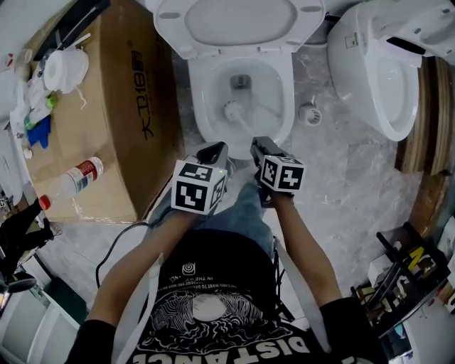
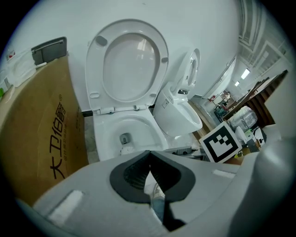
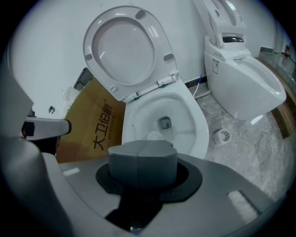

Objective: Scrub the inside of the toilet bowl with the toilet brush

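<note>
Step in hand: scrubbing. The toilet brush [image 1: 233, 110] has its white head inside the toilet bowl [image 1: 205, 106], low on the left wall and just left of the outlet. The handle runs from the head back toward the near rim, to the tip of the right gripper [image 1: 257, 144].

Right gripper: jaws pressed together. Its own view shows the brush head directly beyond the jaw tips, so the jaws are judged to be clamped on the handle's near end. The handle itself is not visible between them.

Left gripper [image 1: 213, 151]: jaw tips touching, nothing between them. It hangs over the near rim, just left of the right gripper and apart from the brush.

The seat [image 1: 234, 18] stands raised at the far side. A cardboard box [image 1: 114, 106] sits to the left and a second toilet [image 1: 384, 78] to the right.

Next move: sweep the head around the bowl wall, working from the left side toward the far and right sides. Keep the bristles in contact with the wall and the handle clear of the near rim.
</note>
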Available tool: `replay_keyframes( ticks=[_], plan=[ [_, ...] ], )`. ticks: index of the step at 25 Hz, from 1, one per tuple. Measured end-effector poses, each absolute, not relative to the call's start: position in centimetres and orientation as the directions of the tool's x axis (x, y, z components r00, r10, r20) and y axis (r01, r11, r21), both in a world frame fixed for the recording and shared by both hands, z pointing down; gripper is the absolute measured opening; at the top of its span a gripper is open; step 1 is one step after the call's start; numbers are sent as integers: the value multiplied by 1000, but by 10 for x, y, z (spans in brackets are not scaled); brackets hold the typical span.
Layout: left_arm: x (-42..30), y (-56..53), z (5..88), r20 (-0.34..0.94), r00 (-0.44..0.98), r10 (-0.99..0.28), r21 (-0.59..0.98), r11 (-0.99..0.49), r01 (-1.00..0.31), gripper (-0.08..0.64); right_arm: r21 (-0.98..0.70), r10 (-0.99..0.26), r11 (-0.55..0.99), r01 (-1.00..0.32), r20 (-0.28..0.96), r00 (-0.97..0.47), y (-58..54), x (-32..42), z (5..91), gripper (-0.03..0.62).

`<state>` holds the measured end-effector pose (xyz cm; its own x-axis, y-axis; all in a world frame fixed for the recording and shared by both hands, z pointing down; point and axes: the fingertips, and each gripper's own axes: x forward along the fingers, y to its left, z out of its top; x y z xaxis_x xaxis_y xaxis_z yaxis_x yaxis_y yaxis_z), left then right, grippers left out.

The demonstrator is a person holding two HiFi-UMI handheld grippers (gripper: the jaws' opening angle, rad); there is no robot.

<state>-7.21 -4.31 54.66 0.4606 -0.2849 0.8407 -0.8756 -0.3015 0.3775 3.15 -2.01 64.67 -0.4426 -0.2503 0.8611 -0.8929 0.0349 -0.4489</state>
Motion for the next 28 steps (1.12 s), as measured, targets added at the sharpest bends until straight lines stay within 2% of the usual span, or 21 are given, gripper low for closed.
replay_keyframes(
  ticks=[16,28],
  plan=[
    [-100,-60,557,856,453,-249,361,-341,-868,-8,-459,-332,55,-887,829,-450,-94,-2,665,149],
    [-99,-52,553,860,448,-245,350,-356,-867,-8,-404,-397,-24,-915,843,-362,-113,44,662,149]
  ],
)
